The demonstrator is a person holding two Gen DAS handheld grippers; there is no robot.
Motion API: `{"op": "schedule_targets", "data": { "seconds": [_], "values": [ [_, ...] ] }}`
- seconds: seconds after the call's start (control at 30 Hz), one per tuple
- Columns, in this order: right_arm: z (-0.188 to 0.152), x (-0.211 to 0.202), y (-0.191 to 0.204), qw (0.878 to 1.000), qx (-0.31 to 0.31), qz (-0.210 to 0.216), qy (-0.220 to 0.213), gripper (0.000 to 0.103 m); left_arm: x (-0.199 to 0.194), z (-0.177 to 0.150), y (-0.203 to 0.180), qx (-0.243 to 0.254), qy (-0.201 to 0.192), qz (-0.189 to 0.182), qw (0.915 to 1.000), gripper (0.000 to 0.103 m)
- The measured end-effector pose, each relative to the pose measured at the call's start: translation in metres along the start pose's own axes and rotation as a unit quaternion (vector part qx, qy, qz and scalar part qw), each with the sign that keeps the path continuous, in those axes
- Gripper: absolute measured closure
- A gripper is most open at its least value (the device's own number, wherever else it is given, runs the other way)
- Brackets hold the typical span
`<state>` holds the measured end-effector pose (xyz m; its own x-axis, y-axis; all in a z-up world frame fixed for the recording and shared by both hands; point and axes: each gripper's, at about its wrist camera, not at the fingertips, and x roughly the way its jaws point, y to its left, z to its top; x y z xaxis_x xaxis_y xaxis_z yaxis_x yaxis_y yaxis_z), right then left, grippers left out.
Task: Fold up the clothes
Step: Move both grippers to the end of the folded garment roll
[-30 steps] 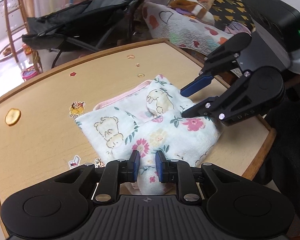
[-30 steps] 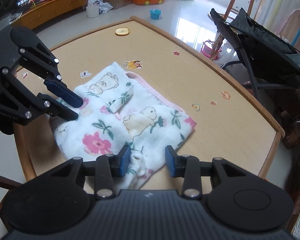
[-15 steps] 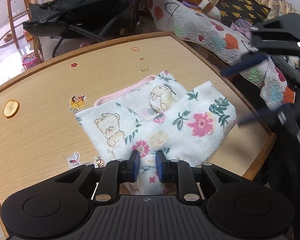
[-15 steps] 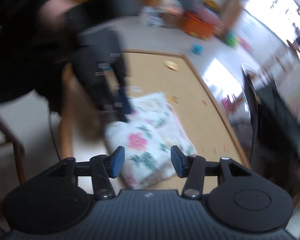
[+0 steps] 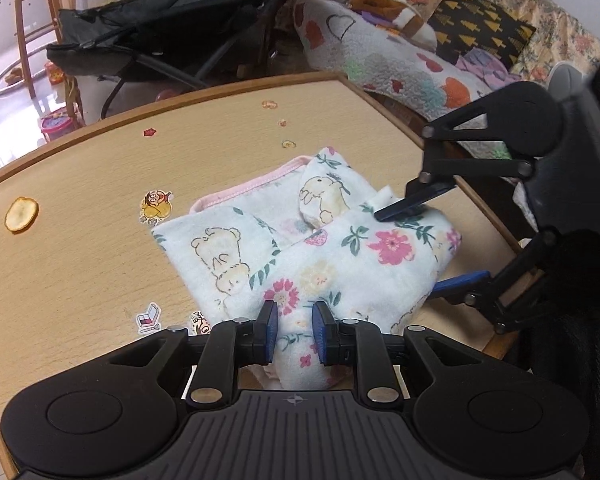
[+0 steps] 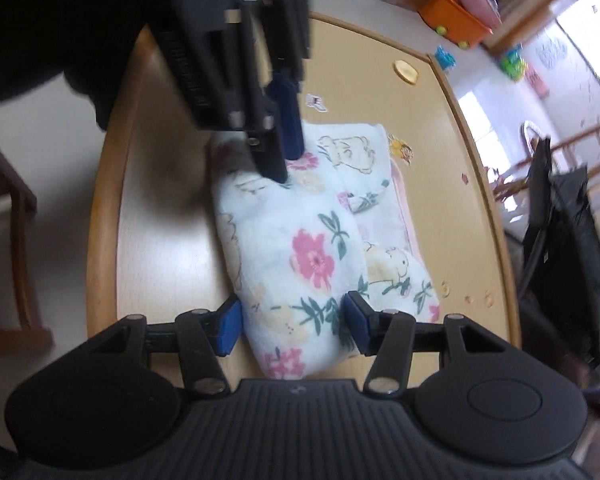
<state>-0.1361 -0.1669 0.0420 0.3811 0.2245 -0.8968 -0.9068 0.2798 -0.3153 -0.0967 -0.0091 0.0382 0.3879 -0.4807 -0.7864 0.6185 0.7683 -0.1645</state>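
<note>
Moved: right gripper (image 5: 412,248) rolled and swung round to the garment's end near the table edge; it was over the top of the cloth a second ago; garment itself barely shifted
Right jaws: just been opening, now straddling the folded end of the garment (image 6: 300,248), pads not clearly pressing, so released
Left gripper (image 5: 293,334): clenched on a bunched fold of the garment at the near edge, cloth squeezed between its pads
Garment location: on the wooden table (image 5: 80,264), toward the corner nearest the person, one end close to the rim
Garment axis: long axis runs between the two grippers; pink-trimmed edge on the side away from the table's near rim
Count, cloth: one floral and bear-print garment, folded into a thick bundle
Count, grippers: two, one at each end of the bundle
Count, stickers: several on the tabletop, incl. a cartoon figure (image 5: 156,206) just beside the garment
Other on table: one dried fruit slice (image 5: 21,214), well apart from the cloth
Surroundings: folding chair (image 5: 160,36) beyond the table, heart-print quilt (image 5: 384,64) on the sofa, orange bin (image 6: 456,20) on the floor
Obstructions: nothing lying on the garment; right wrist view blurred, left gripper body blocks the far end of the cloth there
</note>
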Motion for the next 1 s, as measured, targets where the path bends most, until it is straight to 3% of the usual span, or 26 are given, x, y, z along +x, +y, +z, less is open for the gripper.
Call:
{"op": "schedule_targets", "data": {
  "seconds": [0.13,0.2,0.27,0.37,0.47,0.6,0.73,1.0],
  "values": [
    [-0.005,0.005,-0.017,0.998,0.045,0.041,0.002,0.049,-0.011,-0.006,0.008,-0.034,-0.022,-0.011,0.9991,0.072],
    [-0.007,0.006,-0.025,0.996,0.067,0.061,0.004,0.049,-0.019,-0.008,0.012,-0.047,-0.032,-0.018,0.9982,0.057],
    [-0.007,0.007,-0.028,0.995,0.075,0.072,0.007,0.049,-0.028,-0.010,0.014,-0.041,-0.042,-0.025,0.9979,0.051],
    [-0.004,0.008,-0.029,0.994,0.071,0.080,0.015,0.049,-0.041,-0.013,0.007,0.017,-0.056,-0.034,0.9977,0.049],
    [-0.003,0.008,-0.030,0.994,0.069,0.086,0.019,0.049,-0.049,-0.014,-0.008,0.107,-0.057,-0.034,0.9921,0.049],
    [-0.003,0.008,-0.030,0.993,0.071,0.092,0.020,0.048,-0.052,-0.015,-0.027,0.215,-0.039,-0.043,0.9749,0.048],
    [-0.004,0.006,-0.031,0.993,0.070,0.098,0.021,0.047,-0.041,-0.018,-0.046,0.316,-0.008,-0.022,0.9486,0.048],
    [-0.007,0.004,-0.033,0.992,0.069,0.107,0.018,0.044,-0.023,-0.021,-0.062,0.402,0.005,0.027,0.9150,0.047]
  ]
}}
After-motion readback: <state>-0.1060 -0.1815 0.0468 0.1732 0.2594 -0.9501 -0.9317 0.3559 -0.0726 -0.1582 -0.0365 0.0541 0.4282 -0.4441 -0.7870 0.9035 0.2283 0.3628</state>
